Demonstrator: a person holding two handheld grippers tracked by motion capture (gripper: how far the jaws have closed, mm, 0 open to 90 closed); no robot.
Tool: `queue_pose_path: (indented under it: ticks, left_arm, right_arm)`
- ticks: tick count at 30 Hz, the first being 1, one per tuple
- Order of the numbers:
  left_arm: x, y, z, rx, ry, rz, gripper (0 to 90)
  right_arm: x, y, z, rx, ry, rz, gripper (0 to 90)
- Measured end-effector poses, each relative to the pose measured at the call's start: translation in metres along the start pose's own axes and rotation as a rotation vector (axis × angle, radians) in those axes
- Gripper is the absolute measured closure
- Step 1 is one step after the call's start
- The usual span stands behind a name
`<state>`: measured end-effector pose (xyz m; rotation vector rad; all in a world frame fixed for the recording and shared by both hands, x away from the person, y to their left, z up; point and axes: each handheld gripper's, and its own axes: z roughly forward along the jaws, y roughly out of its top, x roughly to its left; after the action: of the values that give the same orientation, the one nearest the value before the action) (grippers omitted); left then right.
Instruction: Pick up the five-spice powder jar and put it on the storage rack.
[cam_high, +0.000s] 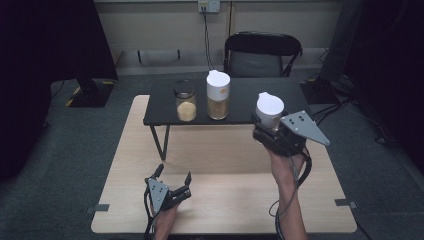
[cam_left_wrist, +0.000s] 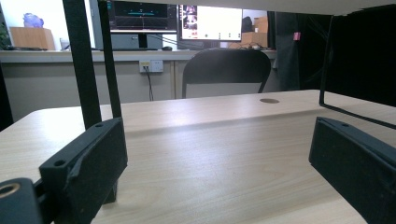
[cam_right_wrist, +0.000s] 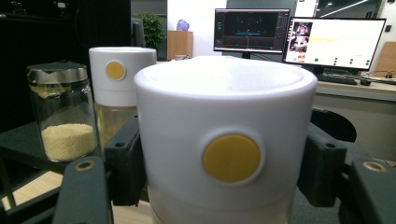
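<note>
My right gripper (cam_high: 265, 125) is shut on a white-lidded container (cam_high: 270, 106) and holds it upright in the air by the front right edge of the low black table (cam_high: 240, 112). In the right gripper view the container (cam_right_wrist: 224, 116), with a round yellow button on its lid, sits between the two black jaws of the gripper (cam_right_wrist: 223, 169). My left gripper (cam_high: 174, 172) rests low over the wooden table (cam_high: 225, 195), open. The left gripper view has nothing between the jaws of that gripper (cam_left_wrist: 219, 168).
On the black table stand a glass jar (cam_high: 185, 101) with pale grains (cam_right_wrist: 63, 112) and a second white-lidded container (cam_high: 218, 95) (cam_right_wrist: 119, 79). A black chair (cam_high: 260, 55) is behind the table. The black table's legs (cam_left_wrist: 81, 60) stand on the wooden table.
</note>
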<state>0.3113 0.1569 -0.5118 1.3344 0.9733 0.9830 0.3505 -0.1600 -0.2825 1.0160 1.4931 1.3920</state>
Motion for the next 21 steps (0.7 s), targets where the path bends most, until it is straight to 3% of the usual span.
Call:
queue_pose_path:
  ticks: [12,21]
  left_arm:
    - [0.0,0.0,0.0,0.0,0.0,0.0,3.7]
    - [0.0,0.0,0.0,0.0,0.0,0.0,3.5]
  right_arm:
    - [-0.001,0.01,0.02,0.009,-0.01,0.025,30.3]
    - [-0.006,0.016,0.031,0.004,-0.023,0.009,30.3]
